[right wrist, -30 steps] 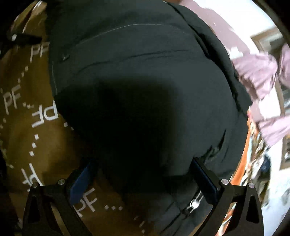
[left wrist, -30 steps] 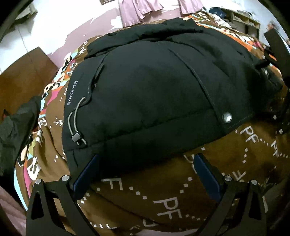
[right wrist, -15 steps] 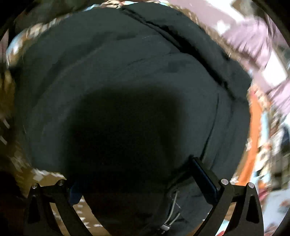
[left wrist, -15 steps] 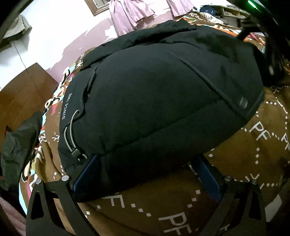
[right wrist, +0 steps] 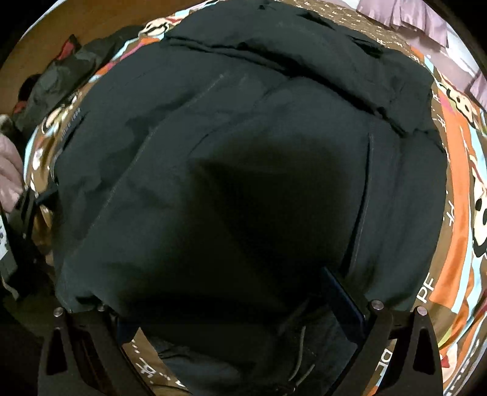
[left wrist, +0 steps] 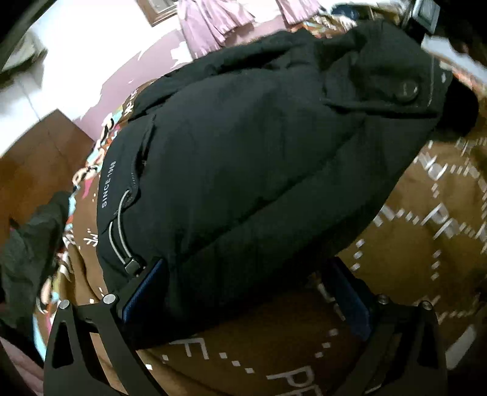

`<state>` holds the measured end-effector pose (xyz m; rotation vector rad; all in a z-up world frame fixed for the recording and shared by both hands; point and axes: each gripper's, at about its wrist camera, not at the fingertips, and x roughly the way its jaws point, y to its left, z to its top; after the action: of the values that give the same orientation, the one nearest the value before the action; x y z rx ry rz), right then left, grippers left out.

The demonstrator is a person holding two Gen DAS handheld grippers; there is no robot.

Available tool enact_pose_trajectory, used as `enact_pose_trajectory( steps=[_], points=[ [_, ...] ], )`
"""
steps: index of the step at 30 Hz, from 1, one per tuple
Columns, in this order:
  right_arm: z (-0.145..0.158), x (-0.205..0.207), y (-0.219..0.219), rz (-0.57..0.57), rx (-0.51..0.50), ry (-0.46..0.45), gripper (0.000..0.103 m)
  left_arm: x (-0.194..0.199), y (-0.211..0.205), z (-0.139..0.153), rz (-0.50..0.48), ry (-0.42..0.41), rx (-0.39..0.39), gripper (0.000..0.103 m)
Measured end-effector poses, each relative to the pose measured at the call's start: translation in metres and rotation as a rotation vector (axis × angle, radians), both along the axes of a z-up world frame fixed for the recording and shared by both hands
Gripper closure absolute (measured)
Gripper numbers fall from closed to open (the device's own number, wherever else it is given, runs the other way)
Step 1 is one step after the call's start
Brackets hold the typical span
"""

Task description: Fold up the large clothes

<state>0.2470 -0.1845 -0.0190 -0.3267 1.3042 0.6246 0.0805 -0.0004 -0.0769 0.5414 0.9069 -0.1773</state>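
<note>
A black padded jacket (left wrist: 243, 158) lies on a brown patterned bedspread (left wrist: 426, 243). In the left wrist view my left gripper (left wrist: 246, 292) stands open around its near hem, beside the drawcord toggle (left wrist: 132, 263); the hem fills the gap between the blue pads (left wrist: 146, 289). The corner with the snap button (left wrist: 406, 89) sits at the upper right. In the right wrist view my right gripper (right wrist: 234, 313) is open and low over the jacket (right wrist: 228, 152). Dark cloth covers its left finger, and only the right pad (right wrist: 344, 298) shows.
A dark green garment (left wrist: 27, 243) lies at the bed's left edge by a wooden headboard (left wrist: 36, 152). Pink clothes (left wrist: 210, 21) hang on the white wall behind. A pink sleeve (right wrist: 7, 173) shows at the left edge of the right wrist view.
Both grippers have moved in over the jacket's hem, which now lies between their fingers. The snap-button corner has shifted from lower right up to the upper right in the left wrist view.
</note>
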Motion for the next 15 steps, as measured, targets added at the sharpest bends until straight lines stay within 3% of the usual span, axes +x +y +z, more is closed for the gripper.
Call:
enact_pose_trajectory(
  steps=[11, 13, 15],
  points=[
    [-0.010, -0.012, 0.004, 0.012, -0.015, -0.029, 0.000, 0.013, -0.005, -0.019, -0.011, -0.042, 0.118, 0.002],
    [-0.013, -0.017, 0.004, 0.022, -0.026, -0.045, 0.000, 0.010, -0.006, -0.020, -0.016, -0.065, 0.143, 0.015],
    [-0.016, -0.025, 0.002, 0.038, -0.039, -0.071, 0.000, 0.008, -0.005, -0.019, -0.029, -0.095, 0.185, 0.040]
  ],
)
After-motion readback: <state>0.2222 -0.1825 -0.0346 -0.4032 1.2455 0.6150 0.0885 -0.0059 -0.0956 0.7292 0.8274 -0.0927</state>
